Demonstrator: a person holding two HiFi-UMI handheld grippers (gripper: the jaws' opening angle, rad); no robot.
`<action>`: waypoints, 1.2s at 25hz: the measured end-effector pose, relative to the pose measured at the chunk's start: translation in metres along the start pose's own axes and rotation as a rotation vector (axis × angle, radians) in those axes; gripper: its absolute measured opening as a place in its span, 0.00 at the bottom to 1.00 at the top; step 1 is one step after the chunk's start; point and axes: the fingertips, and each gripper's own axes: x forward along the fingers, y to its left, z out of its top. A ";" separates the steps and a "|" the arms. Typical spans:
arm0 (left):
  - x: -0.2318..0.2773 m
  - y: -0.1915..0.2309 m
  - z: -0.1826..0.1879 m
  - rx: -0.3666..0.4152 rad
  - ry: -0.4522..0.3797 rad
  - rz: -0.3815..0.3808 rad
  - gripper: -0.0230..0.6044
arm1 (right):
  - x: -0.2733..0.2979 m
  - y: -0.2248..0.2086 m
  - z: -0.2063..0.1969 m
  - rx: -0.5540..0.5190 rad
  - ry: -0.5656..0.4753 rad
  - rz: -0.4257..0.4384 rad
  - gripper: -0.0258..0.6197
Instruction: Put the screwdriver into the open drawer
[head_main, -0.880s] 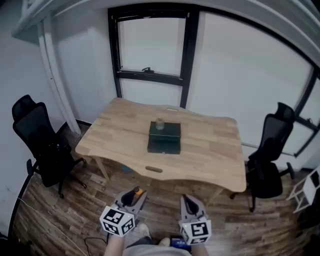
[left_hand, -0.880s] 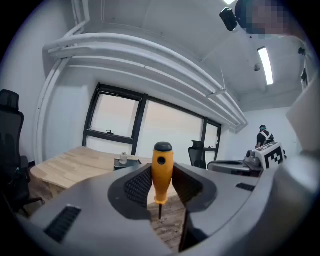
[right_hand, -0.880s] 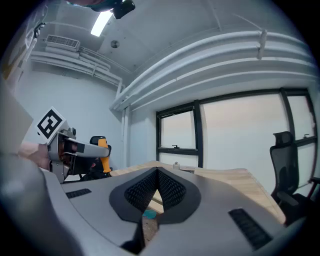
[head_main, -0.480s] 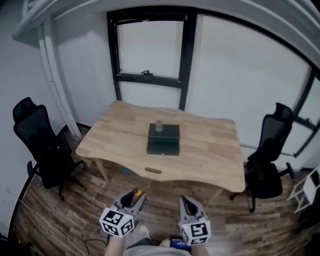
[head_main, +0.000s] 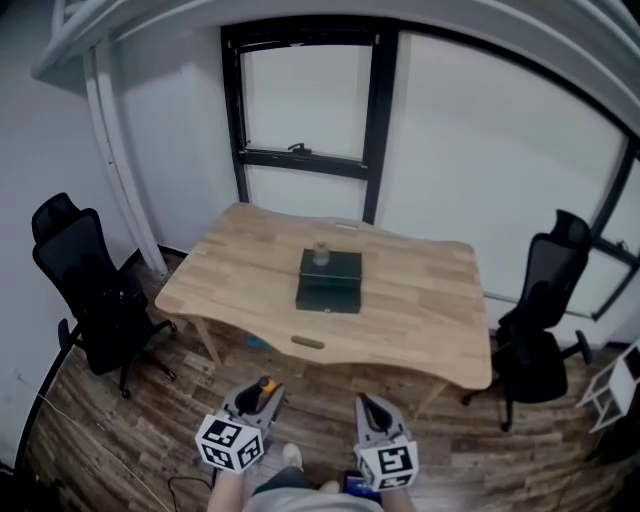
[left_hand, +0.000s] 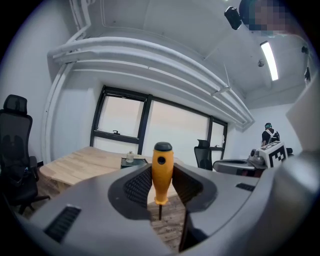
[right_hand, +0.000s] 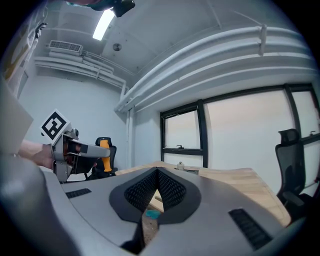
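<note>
Now, left gripper (left_hand: 162, 180): clamps screwdriver (left_hand: 163, 162) upright, for carrying.
Right gripper (right_hand: 157, 172): closed, empty, spare.
Drawer (head_main: 327, 297): on table (head_main: 420, 300), well ahead.

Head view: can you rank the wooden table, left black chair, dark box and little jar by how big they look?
Largest to smallest:
1. wooden table
2. left black chair
3. dark box
4. little jar, sitting on the box
</note>
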 end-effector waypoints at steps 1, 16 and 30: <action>0.002 0.001 0.000 -0.002 0.001 0.003 0.24 | 0.001 -0.004 0.000 0.003 -0.006 -0.004 0.04; 0.104 0.034 0.008 -0.046 0.007 -0.034 0.24 | 0.073 -0.075 -0.001 0.008 0.016 -0.054 0.04; 0.268 0.144 0.056 -0.057 0.049 -0.131 0.24 | 0.251 -0.143 0.034 0.013 0.061 -0.118 0.04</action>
